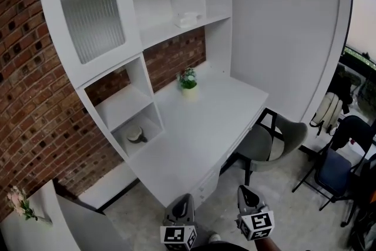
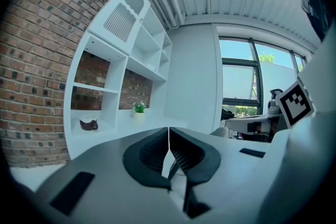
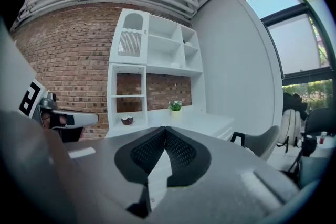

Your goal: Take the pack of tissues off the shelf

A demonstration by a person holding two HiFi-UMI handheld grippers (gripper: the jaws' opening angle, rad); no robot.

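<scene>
The pack of tissues (image 1: 187, 19) is a pale white block lying on an upper open shelf of the white shelf unit (image 1: 176, 32), right of the ribbed-glass door. Both grippers are low at the bottom of the head view, well short of the desk and far below that shelf. My left gripper (image 1: 183, 201) is shut with nothing between its jaws; its dark pads (image 2: 152, 152) meet along a thin line. My right gripper (image 1: 246, 191) is also shut and empty, pads (image 3: 181, 152) pressed together. Both point toward the desk.
A white desk (image 1: 205, 126) runs under the shelves against a brick wall (image 1: 29, 97). A small potted plant (image 1: 188, 79) stands on it and a dark bowl (image 1: 137, 136) sits in a low cubby. A grey chair (image 1: 273, 141) is tucked at the desk's right; black chairs (image 1: 343, 156) stand beyond.
</scene>
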